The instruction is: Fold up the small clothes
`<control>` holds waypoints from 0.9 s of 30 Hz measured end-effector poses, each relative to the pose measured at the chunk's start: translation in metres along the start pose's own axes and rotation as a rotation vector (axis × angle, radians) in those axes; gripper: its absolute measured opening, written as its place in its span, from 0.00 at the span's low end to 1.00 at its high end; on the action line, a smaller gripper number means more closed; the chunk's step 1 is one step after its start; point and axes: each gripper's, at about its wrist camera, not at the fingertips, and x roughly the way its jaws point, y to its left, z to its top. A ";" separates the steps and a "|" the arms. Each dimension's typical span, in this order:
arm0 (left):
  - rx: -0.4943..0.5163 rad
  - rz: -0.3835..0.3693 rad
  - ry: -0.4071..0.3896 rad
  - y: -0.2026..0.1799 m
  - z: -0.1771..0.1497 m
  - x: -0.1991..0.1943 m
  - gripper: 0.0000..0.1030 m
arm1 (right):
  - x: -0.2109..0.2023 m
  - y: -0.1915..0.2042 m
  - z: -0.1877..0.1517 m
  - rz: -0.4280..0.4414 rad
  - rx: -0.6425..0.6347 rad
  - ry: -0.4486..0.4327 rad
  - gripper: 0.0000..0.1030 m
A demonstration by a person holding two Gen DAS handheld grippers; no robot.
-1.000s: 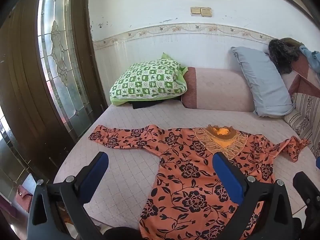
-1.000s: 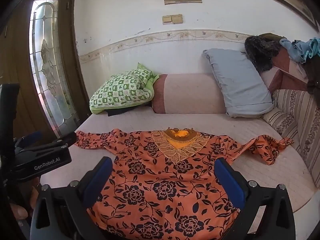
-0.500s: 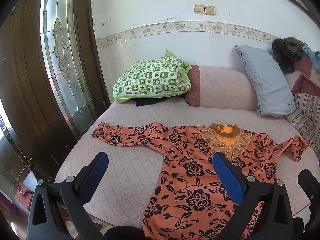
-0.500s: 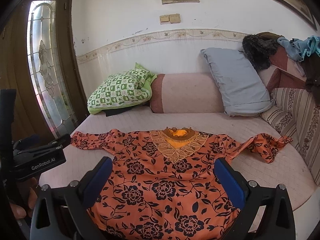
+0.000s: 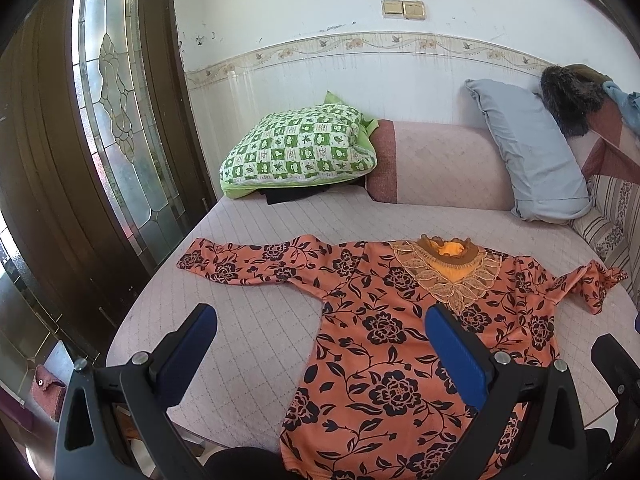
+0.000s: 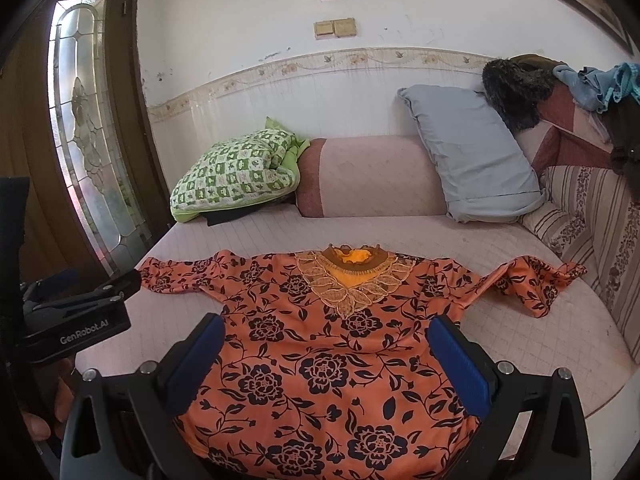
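Both claws hung apart over the spread blouse (image 6: 332,352).
Best opening: pinch the left sleeve (image 5: 256,262) at its cuff, fold it inward flat.

both wrist views face bed (image 5: 248,320), side by side

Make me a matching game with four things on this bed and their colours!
Things:
1. flowered dress
2. checked pillow
3. plain pillow
4. bolster

Colours:
A. pink
B. green and white
C. orange and black
D. grey-blue

Pairs: 1-C, 2-B, 3-D, 4-A
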 end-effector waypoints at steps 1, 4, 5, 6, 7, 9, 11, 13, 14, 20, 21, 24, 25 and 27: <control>-0.001 -0.001 0.000 0.000 0.000 0.000 1.00 | 0.000 -0.001 0.000 0.000 0.002 0.001 1.00; 0.000 -0.001 0.002 0.001 0.001 -0.001 1.00 | 0.000 -0.002 0.000 0.000 0.006 -0.002 1.00; -0.001 -0.002 0.002 0.001 0.001 0.000 1.00 | 0.000 -0.002 0.000 0.000 0.006 -0.002 1.00; 0.000 -0.002 0.002 0.001 0.001 -0.001 1.00 | 0.000 -0.002 0.000 0.000 0.007 -0.002 1.00; 0.002 -0.001 0.001 0.000 0.001 -0.001 1.00 | 0.000 -0.002 0.000 -0.001 0.007 -0.002 1.00; 0.002 0.000 0.004 0.000 0.001 0.000 1.00 | 0.000 -0.002 0.000 0.000 0.007 -0.001 1.00; 0.003 -0.001 0.006 -0.001 0.001 0.000 1.00 | 0.000 -0.002 0.000 0.000 0.008 0.001 1.00; 0.006 -0.001 0.008 -0.001 0.000 0.000 1.00 | -0.001 -0.001 -0.001 -0.001 0.008 0.002 1.00; 0.007 -0.001 0.009 -0.002 0.001 0.001 1.00 | -0.001 -0.001 0.000 -0.001 0.008 0.002 1.00; 0.008 -0.002 0.010 -0.003 0.001 0.001 1.00 | 0.000 -0.002 -0.001 -0.001 0.008 0.006 1.00; 0.008 -0.003 0.010 -0.003 0.001 0.001 1.00 | 0.000 -0.002 -0.001 -0.001 0.008 0.008 1.00; 0.008 -0.002 0.009 -0.003 0.000 0.001 1.00 | 0.000 -0.002 -0.001 0.000 0.008 0.007 1.00; 0.007 -0.002 0.009 -0.003 0.000 0.001 1.00 | 0.001 -0.002 -0.002 0.000 0.008 0.006 1.00; 0.009 -0.003 0.009 -0.003 0.000 0.001 1.00 | 0.000 -0.002 -0.002 0.000 0.007 0.006 1.00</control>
